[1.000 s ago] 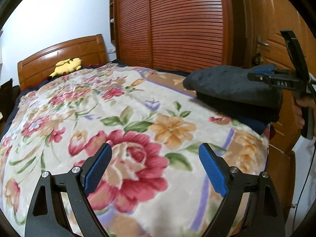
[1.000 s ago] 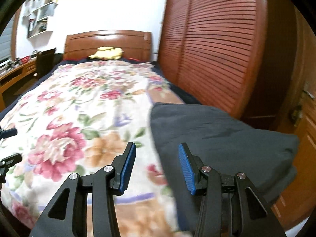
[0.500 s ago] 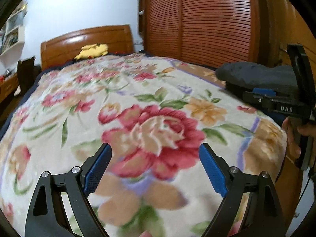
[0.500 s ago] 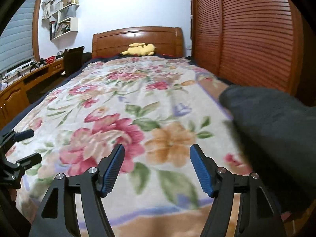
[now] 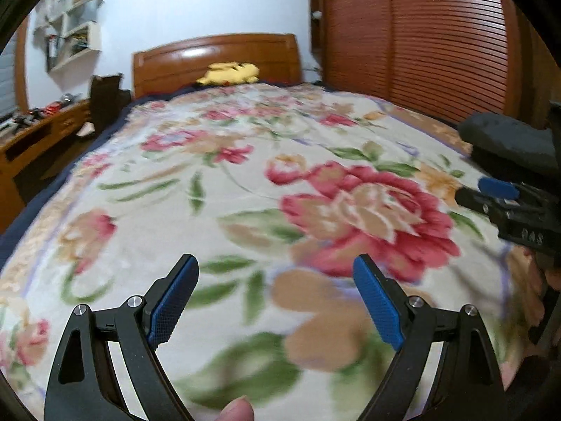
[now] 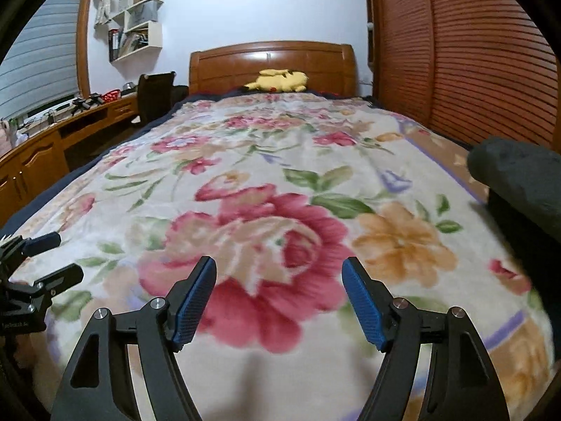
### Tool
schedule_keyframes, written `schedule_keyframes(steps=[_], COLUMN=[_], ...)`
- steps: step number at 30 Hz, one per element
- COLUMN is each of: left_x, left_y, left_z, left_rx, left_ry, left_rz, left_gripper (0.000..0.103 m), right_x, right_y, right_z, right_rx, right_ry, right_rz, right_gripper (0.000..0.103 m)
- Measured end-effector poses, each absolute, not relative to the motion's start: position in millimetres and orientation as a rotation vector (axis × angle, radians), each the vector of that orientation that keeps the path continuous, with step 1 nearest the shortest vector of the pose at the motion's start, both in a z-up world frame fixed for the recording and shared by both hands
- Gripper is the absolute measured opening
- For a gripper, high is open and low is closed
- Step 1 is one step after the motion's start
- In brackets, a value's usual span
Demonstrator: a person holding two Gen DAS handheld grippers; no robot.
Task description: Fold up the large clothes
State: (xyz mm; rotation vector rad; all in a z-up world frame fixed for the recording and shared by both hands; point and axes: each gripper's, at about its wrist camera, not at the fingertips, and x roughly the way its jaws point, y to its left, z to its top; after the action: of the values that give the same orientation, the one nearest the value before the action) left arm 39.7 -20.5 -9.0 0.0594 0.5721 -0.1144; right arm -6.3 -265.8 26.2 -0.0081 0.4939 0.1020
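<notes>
A folded dark grey garment [image 6: 519, 175] lies at the right edge of the bed, near the foot; it also shows in the left wrist view [image 5: 508, 140]. My left gripper [image 5: 275, 296] is open and empty above the floral blanket [image 5: 245, 175], well left of the garment. My right gripper [image 6: 278, 296] is open and empty above the blanket [image 6: 280, 161], with the garment off to its right. Each gripper shows at the edge of the other's view: the right one [image 5: 505, 193] and the left one [image 6: 52, 256].
A yellow plush toy [image 6: 280, 80] lies by the wooden headboard [image 6: 273, 59]. A slatted wooden wardrobe [image 6: 473, 52] runs along the right side of the bed. A wooden desk [image 6: 52, 140] and a dark chair [image 6: 154, 94] stand to the left.
Both grippers have swung left, away from the folded garment, which now sits at the right edge of both views. The right gripper's jaws have opened wider.
</notes>
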Motion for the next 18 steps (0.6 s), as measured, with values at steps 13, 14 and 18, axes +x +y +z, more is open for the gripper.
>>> schedule_keyframes(steps=[13, 14, 18], left_x=[15, 12, 3], left_y=[16, 17, 17], left_z=[12, 14, 16], left_rx=[0.003, 0.005, 0.002], left_ry=[0.462, 0.454, 0.436], left_rz=[-0.05, -0.048, -0.042], left_gripper=[0.09, 0.09, 0.09], right_x=[-11, -12, -17], right_y=[-212, -211, -211], right_z=[6, 4, -1], right_rx=[-0.076, -0.08, -0.088], right_ry=[0.346, 0.337, 0.312], right_rz=[0.156, 0.162, 0.178], right_gripper=[0.076, 0.076, 0.076])
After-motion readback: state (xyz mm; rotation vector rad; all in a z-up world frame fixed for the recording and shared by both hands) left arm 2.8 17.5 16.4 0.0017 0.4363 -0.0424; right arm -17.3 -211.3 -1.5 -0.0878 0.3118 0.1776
